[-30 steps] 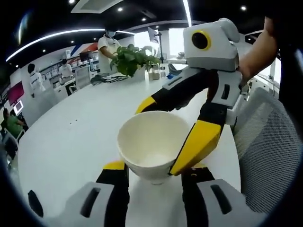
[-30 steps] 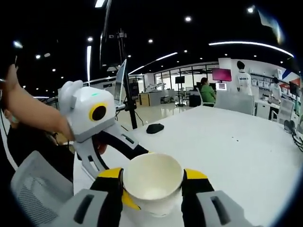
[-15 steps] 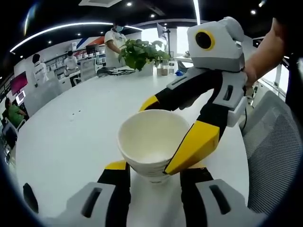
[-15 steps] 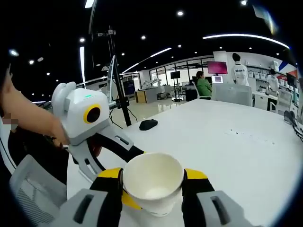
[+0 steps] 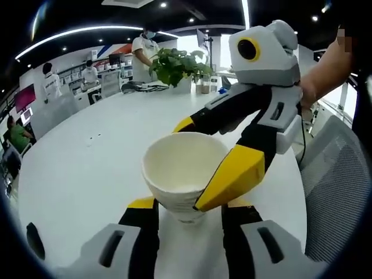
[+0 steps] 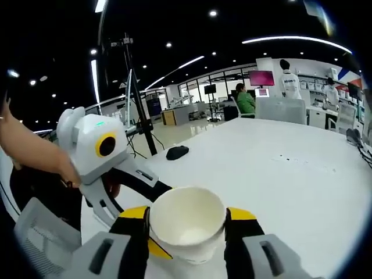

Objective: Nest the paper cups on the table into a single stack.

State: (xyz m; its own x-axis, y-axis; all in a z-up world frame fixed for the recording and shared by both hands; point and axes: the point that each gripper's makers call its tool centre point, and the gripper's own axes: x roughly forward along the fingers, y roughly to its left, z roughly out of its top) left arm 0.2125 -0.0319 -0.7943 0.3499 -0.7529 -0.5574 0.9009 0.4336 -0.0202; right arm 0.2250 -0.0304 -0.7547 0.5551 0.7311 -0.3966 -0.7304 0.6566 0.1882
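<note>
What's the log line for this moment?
cup | left claw: shut on cup | right claw: shut on cup | table: white | stack: not confirmed

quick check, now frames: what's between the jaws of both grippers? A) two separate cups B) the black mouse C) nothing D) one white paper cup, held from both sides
D: both the left gripper and the right gripper flank the same white paper cup.
</note>
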